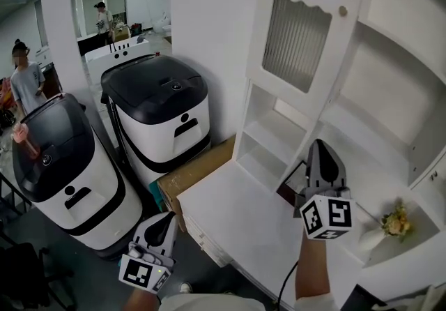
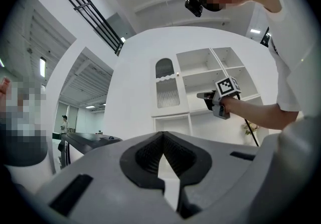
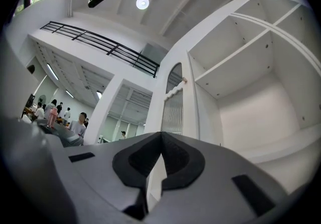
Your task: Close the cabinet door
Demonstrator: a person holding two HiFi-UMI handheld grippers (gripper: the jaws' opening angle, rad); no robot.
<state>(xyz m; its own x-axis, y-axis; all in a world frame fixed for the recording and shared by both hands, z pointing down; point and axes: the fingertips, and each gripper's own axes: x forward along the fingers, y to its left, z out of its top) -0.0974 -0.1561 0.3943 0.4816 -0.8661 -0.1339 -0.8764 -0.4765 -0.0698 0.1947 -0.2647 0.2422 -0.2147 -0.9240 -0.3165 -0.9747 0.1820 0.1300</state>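
Observation:
The white cabinet door [image 1: 300, 38] with its ribbed glass panel and small round knob [image 1: 342, 11] stands swung out from the white cabinet, with open shelves [image 1: 390, 93] to its right. My right gripper [image 1: 318, 143] is over the white counter [image 1: 237, 226], below the door and pointing towards the lower shelves. Its jaws are shut with nothing between them. In the right gripper view the door [image 3: 174, 112] rises edge-on just beyond the shut right gripper [image 3: 161, 132]. My left gripper [image 1: 169, 217] hangs low at the left, off the counter, also shut and empty. In the left gripper view the door [image 2: 167, 90] is far ahead.
Two black-and-white machines [image 1: 164, 118] [image 1: 59, 163] stand left of the cabinet. A cardboard box [image 1: 198, 171] is wedged against the counter's side. A small dark object [image 1: 288, 190] lies by the right gripper. Dried flowers [image 1: 396, 220] sit at the right. People [image 1: 26, 79] stand in the background.

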